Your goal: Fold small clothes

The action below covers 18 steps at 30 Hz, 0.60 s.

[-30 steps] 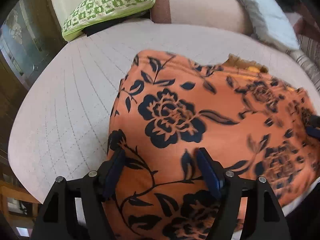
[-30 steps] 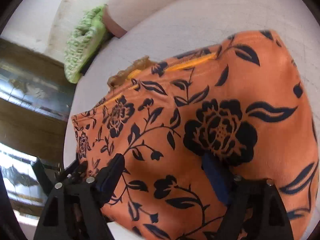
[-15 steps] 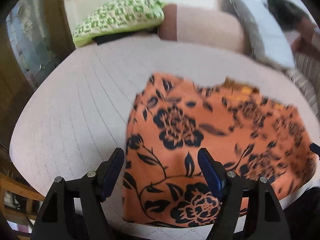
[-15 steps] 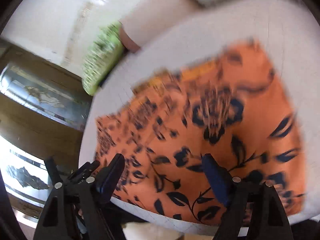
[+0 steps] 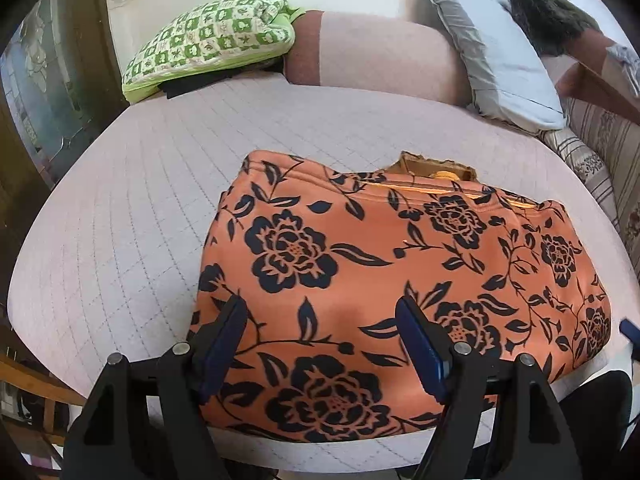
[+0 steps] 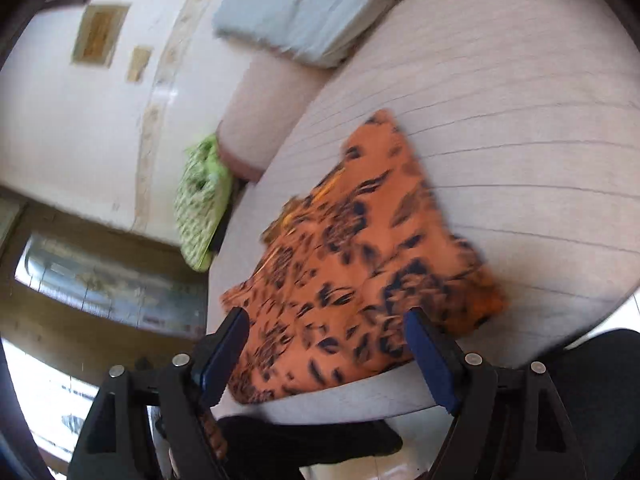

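Observation:
An orange garment with a dark floral print (image 5: 360, 264) lies folded into a rectangle on the pale quilted bed (image 5: 132, 208), near its front edge. A yellow-brown inner layer (image 5: 436, 168) peeks out at its far edge. My left gripper (image 5: 320, 312) hovers above the garment's near part, open, nothing between its blue pads. In the right wrist view the same garment (image 6: 360, 256) appears blurred and tilted. My right gripper (image 6: 326, 324) is open above the garment's near corner, apart from the cloth. A blue tip of the right gripper (image 5: 630, 328) shows at the left wrist view's right edge.
A green patterned cushion (image 5: 208, 44) lies at the bed's far left, a pink bolster (image 5: 380, 56) and a grey pillow (image 5: 496, 64) behind. A striped cloth (image 5: 600, 152) covers the far right. A dark wooden cabinet (image 6: 100, 272) stands beside the bed. A person's dark clothing (image 6: 304, 444) is below.
Both grippers have pulled back and up from the garment, so it looks smaller and its whole outline shows. The right gripper swung sideways and rolled. The garment stays flat.

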### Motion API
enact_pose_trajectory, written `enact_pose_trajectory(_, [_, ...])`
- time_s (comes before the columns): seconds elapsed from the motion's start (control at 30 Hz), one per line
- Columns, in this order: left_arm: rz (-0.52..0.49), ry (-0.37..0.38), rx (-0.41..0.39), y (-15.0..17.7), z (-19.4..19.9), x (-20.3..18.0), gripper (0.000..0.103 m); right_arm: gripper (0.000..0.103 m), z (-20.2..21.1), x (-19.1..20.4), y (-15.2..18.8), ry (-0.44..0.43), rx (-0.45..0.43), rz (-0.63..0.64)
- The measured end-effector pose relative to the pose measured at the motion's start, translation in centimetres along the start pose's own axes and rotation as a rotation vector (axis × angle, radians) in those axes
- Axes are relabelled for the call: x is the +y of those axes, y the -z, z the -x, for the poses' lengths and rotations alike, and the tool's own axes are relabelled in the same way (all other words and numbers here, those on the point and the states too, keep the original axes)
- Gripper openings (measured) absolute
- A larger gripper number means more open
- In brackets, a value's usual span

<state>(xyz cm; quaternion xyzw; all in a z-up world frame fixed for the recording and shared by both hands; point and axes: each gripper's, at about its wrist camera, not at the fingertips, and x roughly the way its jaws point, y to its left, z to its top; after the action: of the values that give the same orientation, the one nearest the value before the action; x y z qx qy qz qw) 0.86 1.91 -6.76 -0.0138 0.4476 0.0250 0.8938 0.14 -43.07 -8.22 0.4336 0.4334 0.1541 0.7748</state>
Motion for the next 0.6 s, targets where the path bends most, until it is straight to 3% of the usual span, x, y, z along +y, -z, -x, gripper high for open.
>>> enact_pose_trajectory(0.13, [-0.012, 0.000, 0.003, 0.1, 0.2, -0.7, 0.077, 0.082, -4.0, 2.7, -0.6, 0.013, 0.071, 0.121])
enact_pose_trajectory(0.27, [-0.020, 0.005, 0.007, 0.2, 0.4, -0.9, 0.077, 0.082, -8.5, 1.4, -0.9, 0.093, 0.147, 0.126])
enact_pose_trajectory(0.33, [-0.023, 0.006, 0.011, 0.2, 0.4, -1.0, 0.077, 0.082, -10.1, -0.2, -0.9, 0.159, 0.183, 0.079])
enact_pose_trajectory(0.37, [-0.023, 0.004, 0.012, 0.2, 0.3, -1.0, 0.077, 0.082, -10.4, -0.7, -1.0, 0.152, 0.188, 0.049])
enact_pose_trajectory(0.47, [-0.018, 0.014, 0.016, 0.1, 0.2, -1.1, 0.077, 0.083, -9.8, 0.7, -1.5, 0.143, 0.184, 0.075])
enact_pose_trajectory(0.53, [-0.032, 0.031, 0.021, 0.0, 0.1, -1.7, 0.077, 0.083, -8.2, 2.3, -2.5, 0.103, 0.128, 0.153])
enact_pose_trajectory(0.6, [-0.053, 0.048, 0.027, -0.1, 0.0, -2.8, 0.077, 0.083, -6.4, 2.2, -4.6, 0.120, 0.051, 0.160])
